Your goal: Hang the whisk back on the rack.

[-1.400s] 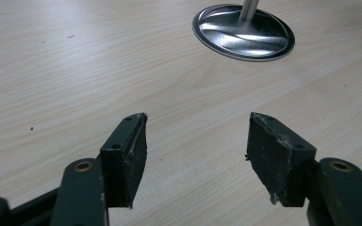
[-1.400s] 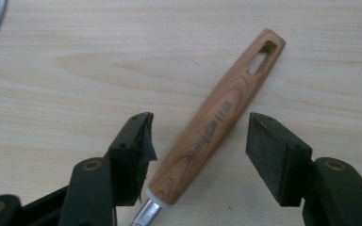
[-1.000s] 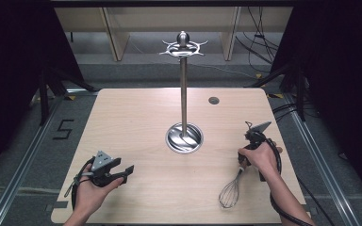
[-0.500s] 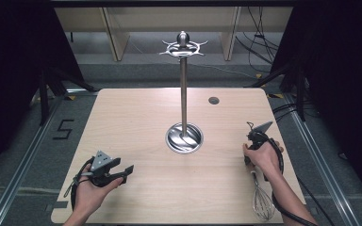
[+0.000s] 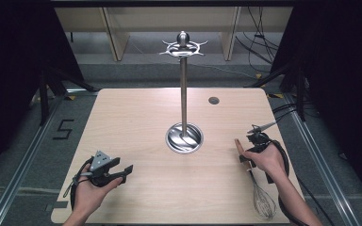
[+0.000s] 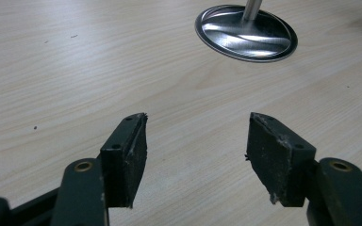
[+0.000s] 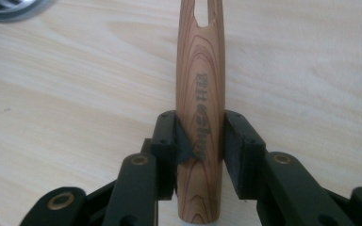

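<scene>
Since a second ago the whisk [image 5: 259, 190] has swung from left of the right hand-held gripper [image 5: 246, 153] to behind it, wire head nearest the person, right of the steel stand [image 5: 184, 136]. That gripper clamps its wooden handle [image 7: 200, 94], whose dark printing is unreadable. The left hand-held gripper [image 6: 195, 146] gapes wide over the pale woodgrain surface [image 5: 136, 117].

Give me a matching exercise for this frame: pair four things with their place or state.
Things:
1. left gripper
2. right gripper
3. whisk
4. stand

States:
A. upright at the table's middle
B. wire end toward the person
C. open, nothing between its jaws
D. clamped on a wooden handle

Pairs: 1-C, 2-D, 3-B, 4-A
</scene>
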Demonstrator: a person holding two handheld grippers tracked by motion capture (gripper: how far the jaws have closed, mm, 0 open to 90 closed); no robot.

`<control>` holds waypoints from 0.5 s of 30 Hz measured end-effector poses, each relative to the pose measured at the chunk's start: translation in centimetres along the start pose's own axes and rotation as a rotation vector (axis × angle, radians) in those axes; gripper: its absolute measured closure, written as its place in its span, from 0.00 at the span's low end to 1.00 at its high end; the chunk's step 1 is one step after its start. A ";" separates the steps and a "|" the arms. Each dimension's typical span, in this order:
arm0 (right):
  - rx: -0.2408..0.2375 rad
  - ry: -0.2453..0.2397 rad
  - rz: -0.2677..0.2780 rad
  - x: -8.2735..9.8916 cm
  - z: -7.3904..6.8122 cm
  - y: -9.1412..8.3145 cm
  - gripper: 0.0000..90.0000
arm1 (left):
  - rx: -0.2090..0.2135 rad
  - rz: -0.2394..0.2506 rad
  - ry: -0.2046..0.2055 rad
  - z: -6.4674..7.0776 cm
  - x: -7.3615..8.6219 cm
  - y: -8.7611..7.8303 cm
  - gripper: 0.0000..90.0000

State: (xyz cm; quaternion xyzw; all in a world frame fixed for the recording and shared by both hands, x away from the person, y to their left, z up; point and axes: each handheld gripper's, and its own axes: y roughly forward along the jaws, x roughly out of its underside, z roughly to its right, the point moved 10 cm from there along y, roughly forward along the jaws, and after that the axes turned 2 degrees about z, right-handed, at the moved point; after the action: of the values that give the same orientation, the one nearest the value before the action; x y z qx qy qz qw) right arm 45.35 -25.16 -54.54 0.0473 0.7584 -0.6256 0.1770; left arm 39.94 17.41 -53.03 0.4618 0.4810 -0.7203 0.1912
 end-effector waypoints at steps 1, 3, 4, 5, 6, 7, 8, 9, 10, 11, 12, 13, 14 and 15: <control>-0.027 0.026 0.001 0.1 -0.9 -0.5 0.76 | 0.001 -0.002 0.001 0.0 0.0 0.0 0.42; -0.042 -0.020 0.048 -0.1 -0.9 -1.3 0.76 | -0.004 0.002 -0.006 0.0 0.0 0.0 0.42; -0.048 -0.039 0.078 -0.3 -1.0 -1.7 0.76 | -0.001 0.000 -0.004 0.0 0.0 0.0 0.42; -0.064 -0.035 0.095 -0.4 -1.3 -2.2 0.76 | -0.005 0.004 -0.007 0.0 -0.1 -0.1 0.42; -0.096 -0.043 0.122 -0.6 -1.8 -2.8 0.76 | -0.005 0.005 -0.007 0.0 -0.1 -0.1 0.42; -0.093 -0.040 0.149 -0.8 -1.8 -3.2 0.76 | -0.006 0.006 -0.005 -0.1 -0.1 -0.1 0.42; -0.106 -0.085 0.185 -1.0 -1.8 -3.6 0.76 | -0.007 0.006 0.000 -0.1 -0.1 -0.1 0.42; -0.120 -0.115 0.217 -1.2 -1.8 -4.1 0.76 | -0.006 0.006 0.000 -0.1 -0.1 -0.1 0.42; -0.126 -0.168 0.246 -1.2 -1.8 -4.5 0.76 | -0.007 0.006 0.000 -0.1 -0.1 -0.1 0.42; -0.127 -0.152 0.264 -1.3 -2.0 -4.8 0.76 | -0.006 0.006 0.000 -0.1 -0.1 -0.1 0.42; -0.130 -0.171 0.266 -1.2 -2.1 -5.4 0.76 | -0.002 0.006 -0.001 -0.1 -0.1 -0.1 0.42; -0.153 -0.163 0.314 -1.4 -2.6 -6.0 0.76 | -0.003 0.007 -0.003 -0.1 -0.1 -0.1 0.42; -0.153 -0.163 0.314 -1.4 -2.6 -6.0 0.76 | -0.004 0.005 -0.002 -0.1 -0.1 -0.1 0.42; -0.209 -0.195 0.345 -1.5 -3.0 -6.3 0.76 | -0.003 0.006 -0.002 -0.1 -0.1 -0.1 0.42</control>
State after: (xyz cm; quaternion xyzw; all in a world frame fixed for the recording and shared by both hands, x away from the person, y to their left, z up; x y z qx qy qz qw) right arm 44.29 -23.36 -47.72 0.0968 0.7791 -0.5056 0.3578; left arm 39.94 17.52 -52.88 0.4623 0.4804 -0.7195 0.1943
